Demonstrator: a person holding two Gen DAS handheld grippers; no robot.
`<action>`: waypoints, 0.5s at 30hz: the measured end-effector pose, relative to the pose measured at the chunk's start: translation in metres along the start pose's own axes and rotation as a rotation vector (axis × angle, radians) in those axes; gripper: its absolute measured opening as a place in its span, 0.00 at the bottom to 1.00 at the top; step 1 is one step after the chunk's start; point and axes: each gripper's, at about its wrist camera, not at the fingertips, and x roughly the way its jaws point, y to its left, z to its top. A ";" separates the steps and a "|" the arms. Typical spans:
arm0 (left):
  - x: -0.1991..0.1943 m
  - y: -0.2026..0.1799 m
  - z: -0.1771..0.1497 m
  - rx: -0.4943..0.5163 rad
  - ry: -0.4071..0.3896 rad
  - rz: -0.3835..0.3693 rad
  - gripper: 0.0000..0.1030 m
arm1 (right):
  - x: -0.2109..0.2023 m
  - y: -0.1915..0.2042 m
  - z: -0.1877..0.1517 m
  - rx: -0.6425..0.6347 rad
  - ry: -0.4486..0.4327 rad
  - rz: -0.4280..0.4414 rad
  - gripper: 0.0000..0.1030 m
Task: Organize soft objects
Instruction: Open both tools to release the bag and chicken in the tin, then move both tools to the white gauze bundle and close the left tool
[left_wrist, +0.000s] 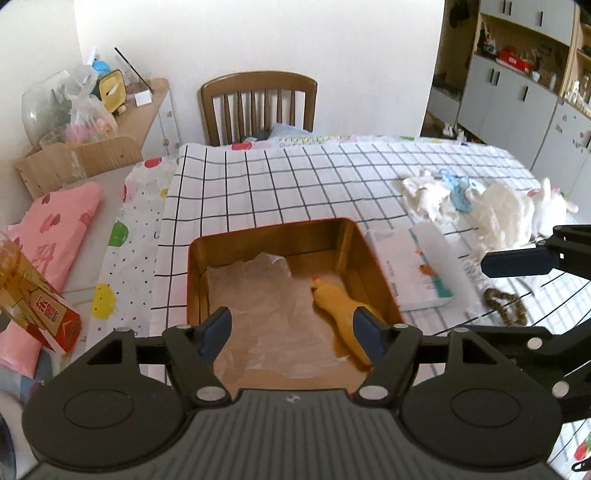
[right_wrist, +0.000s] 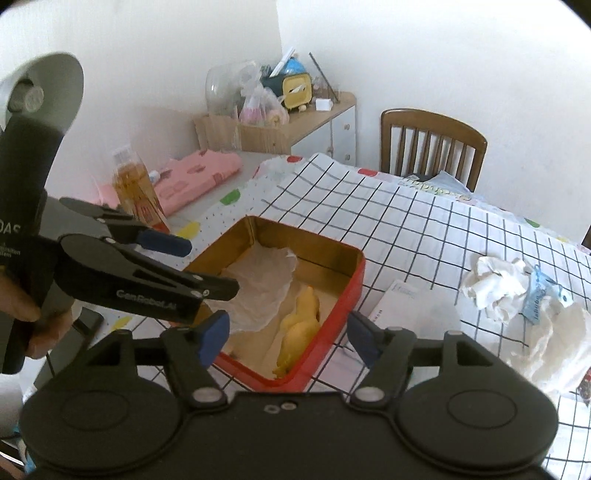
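Blue-padded fingers on both tools stand spread with nothing between them: the left gripper (left_wrist: 291, 328) hangs over the near edge of the tin (left_wrist: 192, 273), and the right gripper (right_wrist: 286, 334) is poised at the tin's near corner, empty as well. Inside the tin, gold within and red outside, lie a crumpled sheet of translucent paper (left_wrist: 251, 284) and a yellow rubber chicken (left_wrist: 338, 302) stretched along the right-hand wall, head toward the far side. Nothing else shows in there. To the right, on the checked tablecloth (left_wrist: 295, 184), a flat white booklet (left_wrist: 413, 266) sits just beside the tin; farther out lies the loose pile still to sort: crumpled white cloth (left_wrist: 428, 195), a pale blue scrap (left_wrist: 458, 192), a fluffy white piece (left_wrist: 498, 214), and a white plush toy (left_wrist: 550, 203) at the edge. A brown scrunchie-like ring (left_wrist: 506, 306) lies nearer. Judgement: all look light and limp, will sag and drape once lifted, little risk of damage. Best pinched at a bunched fold or thick middle, since a thin edge may slip free.
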 end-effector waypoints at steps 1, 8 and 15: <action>-0.004 -0.003 0.000 -0.005 -0.009 0.000 0.70 | -0.005 -0.003 0.000 0.008 -0.010 0.002 0.70; -0.025 -0.029 0.004 -0.023 -0.062 -0.016 0.78 | -0.040 -0.024 -0.008 0.058 -0.081 0.017 0.79; -0.034 -0.061 0.006 -0.028 -0.089 -0.022 0.81 | -0.071 -0.042 -0.020 0.064 -0.137 0.003 0.86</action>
